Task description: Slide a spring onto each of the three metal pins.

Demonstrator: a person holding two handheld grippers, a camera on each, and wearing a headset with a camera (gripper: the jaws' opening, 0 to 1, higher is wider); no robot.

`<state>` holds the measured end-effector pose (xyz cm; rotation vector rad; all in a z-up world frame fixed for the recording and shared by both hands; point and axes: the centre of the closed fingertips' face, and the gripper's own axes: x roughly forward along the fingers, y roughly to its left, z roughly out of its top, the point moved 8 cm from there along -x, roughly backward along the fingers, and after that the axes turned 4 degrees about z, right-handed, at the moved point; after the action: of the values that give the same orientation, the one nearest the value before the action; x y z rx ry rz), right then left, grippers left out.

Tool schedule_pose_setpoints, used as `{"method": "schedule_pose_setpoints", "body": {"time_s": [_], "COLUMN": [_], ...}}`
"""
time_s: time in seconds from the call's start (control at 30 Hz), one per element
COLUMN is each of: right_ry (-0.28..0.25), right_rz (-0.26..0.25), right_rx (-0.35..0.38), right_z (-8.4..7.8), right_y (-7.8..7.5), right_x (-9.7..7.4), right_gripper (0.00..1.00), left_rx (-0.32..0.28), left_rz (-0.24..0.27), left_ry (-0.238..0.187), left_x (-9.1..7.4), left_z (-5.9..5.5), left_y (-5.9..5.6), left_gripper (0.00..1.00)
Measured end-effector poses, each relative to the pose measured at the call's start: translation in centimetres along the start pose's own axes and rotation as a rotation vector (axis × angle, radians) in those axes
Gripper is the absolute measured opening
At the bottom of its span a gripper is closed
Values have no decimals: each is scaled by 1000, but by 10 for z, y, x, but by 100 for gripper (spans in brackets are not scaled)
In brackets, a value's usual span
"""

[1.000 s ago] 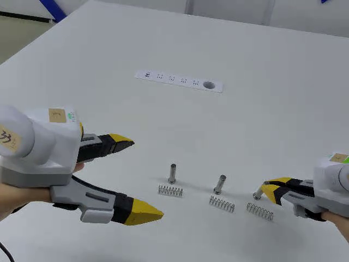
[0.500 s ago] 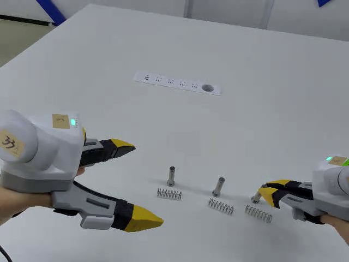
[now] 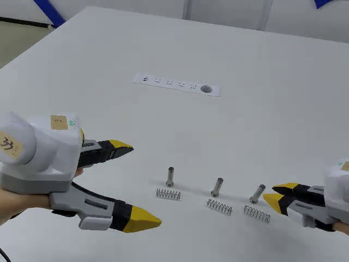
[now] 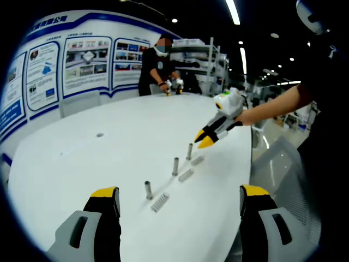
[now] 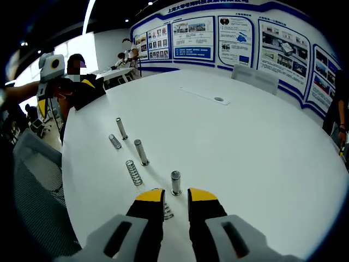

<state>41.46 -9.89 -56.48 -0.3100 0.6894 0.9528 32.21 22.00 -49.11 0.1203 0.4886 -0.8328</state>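
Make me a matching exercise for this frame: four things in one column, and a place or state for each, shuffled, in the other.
Things
1. left gripper
2. right gripper
3. springs
4. power strip

Places or states
A. lying flat on the table, one in front of each of the metal pins
B. jaws a narrow gap apart, tips beside the right-hand pin
C. farther across the table, beyond the pins
D. jaws spread wide, holding nothing

Pairs: 1-D, 2-B, 3-A, 4-C
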Motion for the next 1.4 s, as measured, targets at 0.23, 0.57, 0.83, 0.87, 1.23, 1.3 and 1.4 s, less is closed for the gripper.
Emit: {"method": "schedule_pose_setpoints", "body": {"time_s": [0.23,0.57,0.83,0.87,1.23,1.3,1.4], "right_ry": [85,154,188,189,183,191,198], "right_rz": [67,100,128,131,178,177,170], "right_rx": [-117,-141,-164,-165,-144,-138,-142], "right_z": [-12,-23,-26,-26,-28,-28,-27], "right_y": [10,10,6,6,7,8,9], "right_x": [6,21,26,26,29,30,30], "right_gripper": [18,18,18,18,13,11,11], "left_rx": [-9,-17,-21,-22,-22,-21,-14], "left_rz": [-5,-3,-5,-5,-13,-18,-20], "left_ry": [9,23,32,31,40,41,43], "left_x": [3,2,3,3,5,6,5], "left_z": [-3,-6,-8,-8,-8,-7,-6], "left_y": [-1,1,2,2,0,-1,-3], "left_gripper": [93,93,93,93,92,92,92]}}
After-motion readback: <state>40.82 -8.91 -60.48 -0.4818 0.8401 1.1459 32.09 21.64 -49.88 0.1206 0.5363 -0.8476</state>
